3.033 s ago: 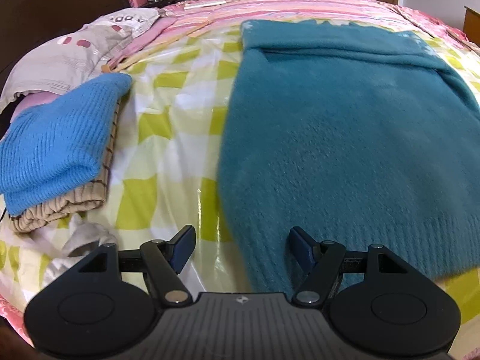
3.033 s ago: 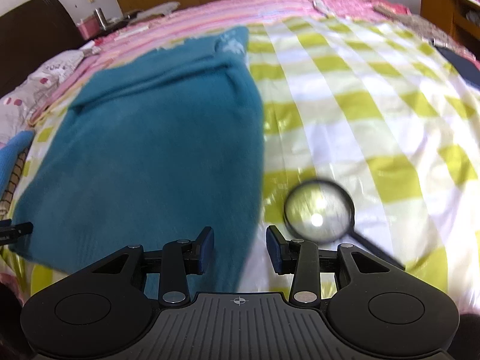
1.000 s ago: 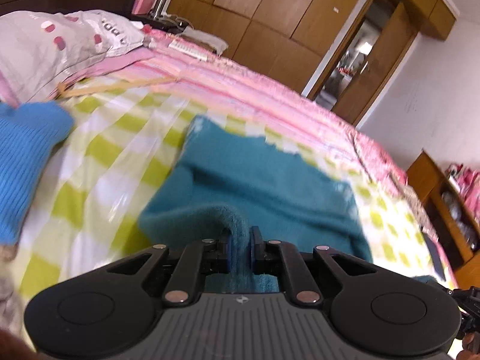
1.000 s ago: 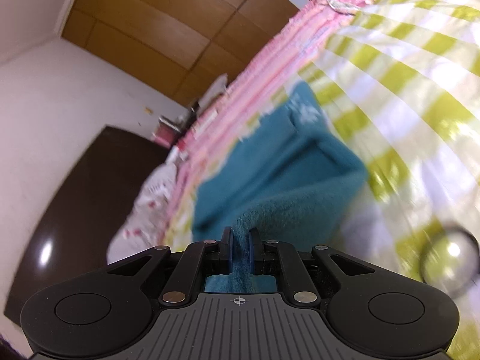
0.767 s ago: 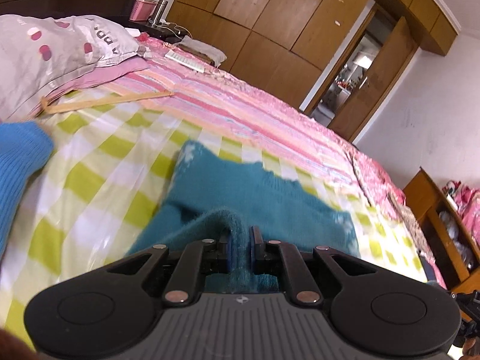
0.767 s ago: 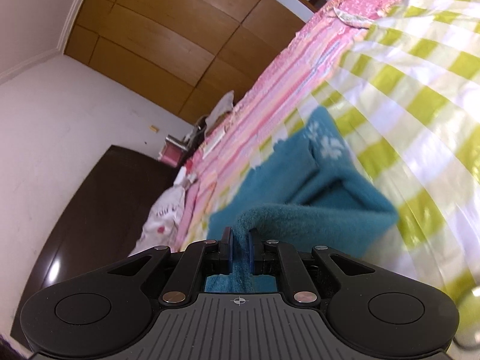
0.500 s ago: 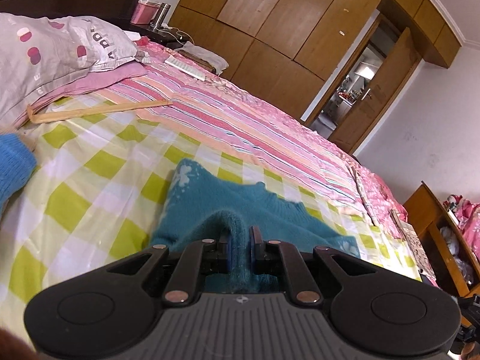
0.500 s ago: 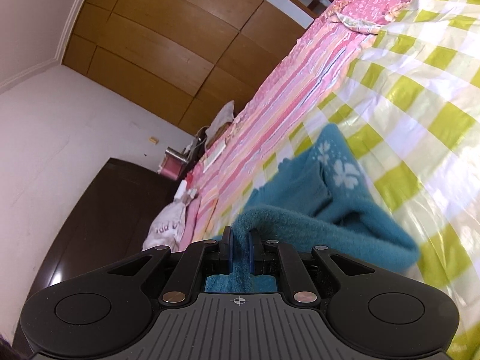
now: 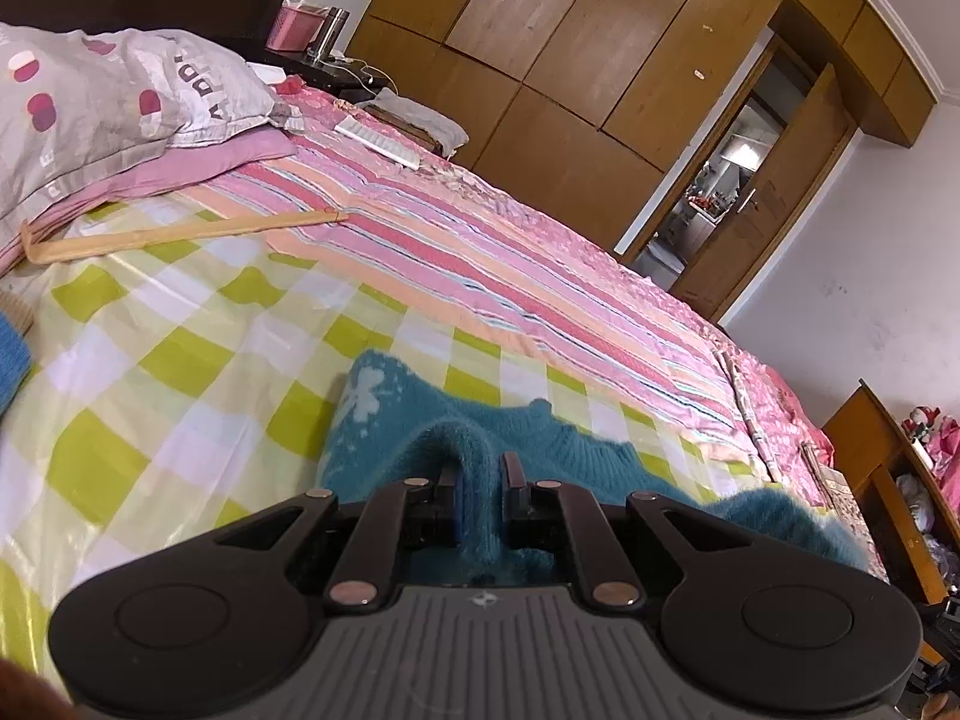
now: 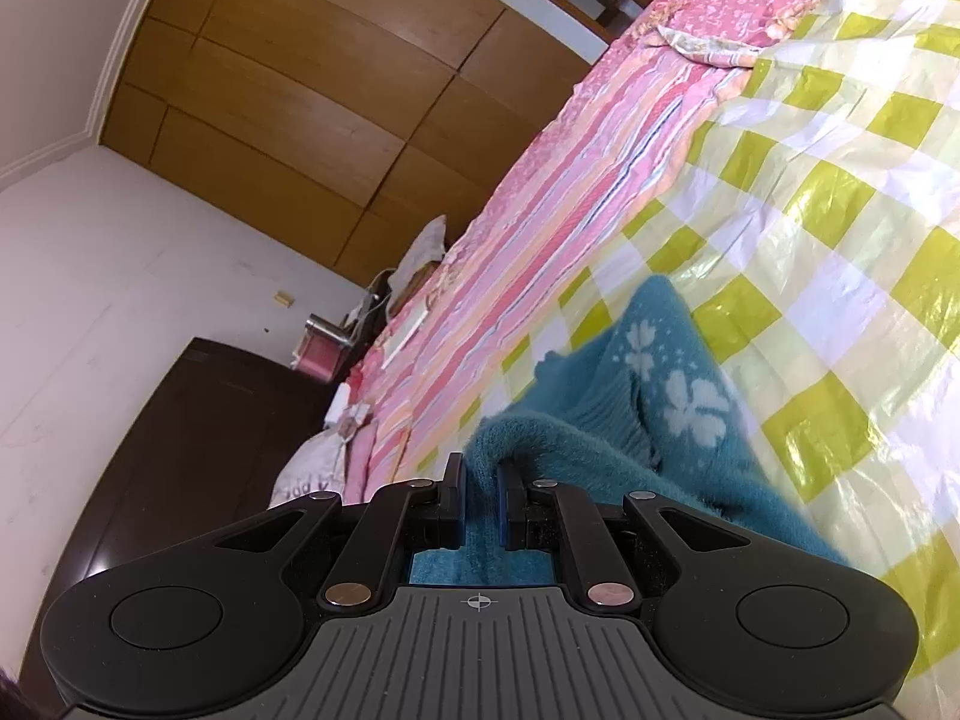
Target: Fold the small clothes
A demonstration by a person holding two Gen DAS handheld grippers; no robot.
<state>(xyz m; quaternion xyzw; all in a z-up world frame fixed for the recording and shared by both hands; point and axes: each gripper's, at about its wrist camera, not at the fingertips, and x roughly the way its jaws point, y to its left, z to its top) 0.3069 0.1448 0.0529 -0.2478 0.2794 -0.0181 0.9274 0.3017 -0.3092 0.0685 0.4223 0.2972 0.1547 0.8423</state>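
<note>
A teal fuzzy sweater (image 9: 390,420) with white flower marks lies on the green-and-white checked sheet (image 9: 180,360). My left gripper (image 9: 479,474) is shut on a fold of its hem, lifted over the sweater's far part. My right gripper (image 10: 480,483) is shut on the other hem corner, held above the flower-marked sleeve (image 10: 678,402). The sweater's lower half under both grippers is hidden.
A grey spotted pillow (image 9: 90,102) and a wooden stick (image 9: 180,234) lie at the left. A blue folded garment (image 9: 12,360) peeks in at the left edge. The pink striped bedspread (image 9: 480,264) lies beyond, then wooden wardrobes (image 9: 540,60) and a nightstand (image 10: 324,348).
Both grippers, shut on the sweater's hem, have carried it forward towards the neckline. Three seconds ago both were open above the flat sweater.
</note>
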